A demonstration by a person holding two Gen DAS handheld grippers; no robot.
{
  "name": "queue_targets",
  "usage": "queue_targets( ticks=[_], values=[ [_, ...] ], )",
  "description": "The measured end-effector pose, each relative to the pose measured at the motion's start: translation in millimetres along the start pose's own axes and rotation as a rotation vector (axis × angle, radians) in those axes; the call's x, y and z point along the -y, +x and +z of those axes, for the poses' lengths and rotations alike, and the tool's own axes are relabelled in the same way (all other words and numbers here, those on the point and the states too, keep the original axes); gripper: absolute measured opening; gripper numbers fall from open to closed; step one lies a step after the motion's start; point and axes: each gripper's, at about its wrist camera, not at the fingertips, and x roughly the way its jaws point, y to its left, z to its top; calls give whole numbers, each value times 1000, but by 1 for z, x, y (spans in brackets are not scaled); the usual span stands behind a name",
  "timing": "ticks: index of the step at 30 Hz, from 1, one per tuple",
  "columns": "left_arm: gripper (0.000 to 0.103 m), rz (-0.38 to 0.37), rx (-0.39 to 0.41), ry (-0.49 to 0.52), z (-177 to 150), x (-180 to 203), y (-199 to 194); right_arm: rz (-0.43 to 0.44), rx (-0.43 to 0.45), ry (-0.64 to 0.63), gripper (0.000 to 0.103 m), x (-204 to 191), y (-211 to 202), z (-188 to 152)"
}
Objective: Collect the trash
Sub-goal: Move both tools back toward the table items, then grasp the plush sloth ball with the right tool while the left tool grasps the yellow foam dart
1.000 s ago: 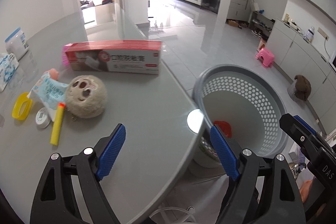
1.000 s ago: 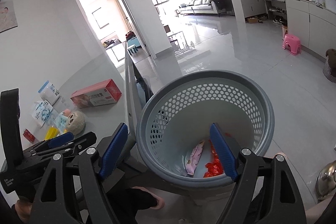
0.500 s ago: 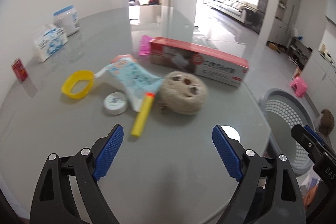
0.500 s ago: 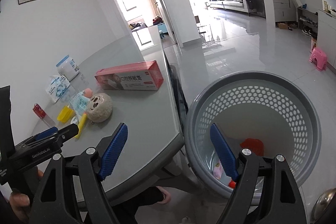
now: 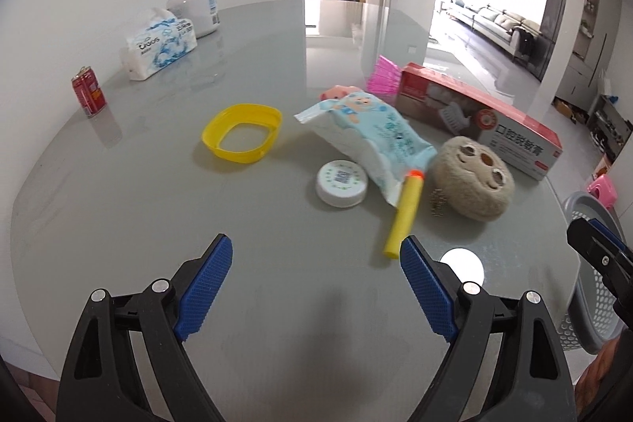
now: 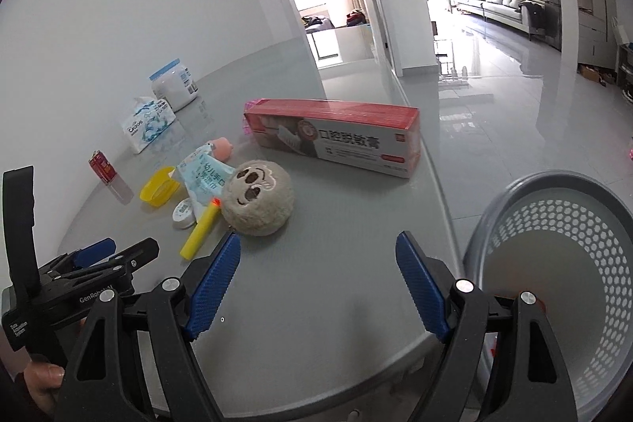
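Partly done: something red already in grey basket beside table edge. Left on table: yellow foam dart, wipes pack, white cap, yellow ring, red box. Left gripper and right gripper both wide, empty, above table

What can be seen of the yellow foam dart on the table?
The yellow foam dart is a slim, soft-looking cylinder with an orange tip. It lies flat on the grey table, tip pointing away from the grippers. Its tip end touches the edge of the light-blue wipes pack. The white round lid and the plush toy flank it. No gripper touches it.
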Motion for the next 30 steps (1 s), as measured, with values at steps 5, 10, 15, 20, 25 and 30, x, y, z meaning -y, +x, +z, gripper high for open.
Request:
queue_targets(
  ticks=[5, 10, 15, 20, 25, 30],
  values=[
    [87, 18, -6, 4, 3, -9, 6, 25, -39, -27, 77, -17, 26, 8],
    [87, 16, -9, -1, 7, -16, 11, 26, -70, -57, 77, -33, 49, 17],
    [87, 12, -12, -11, 9, -21, 17, 2, -116, -96, 78, -48, 75, 24],
    [87, -1, -23, -24, 9, -25, 22, -14, -150, -103, 78, -53, 91, 30],
    [87, -12, -31, -31, 10, -28, 25, -37, -168, -109, 78, -56, 101, 34],
    [87, -24, -36, -29, 10, -26, 26, -42, -156, -127, 74, -60, 103, 34]
  ],
)
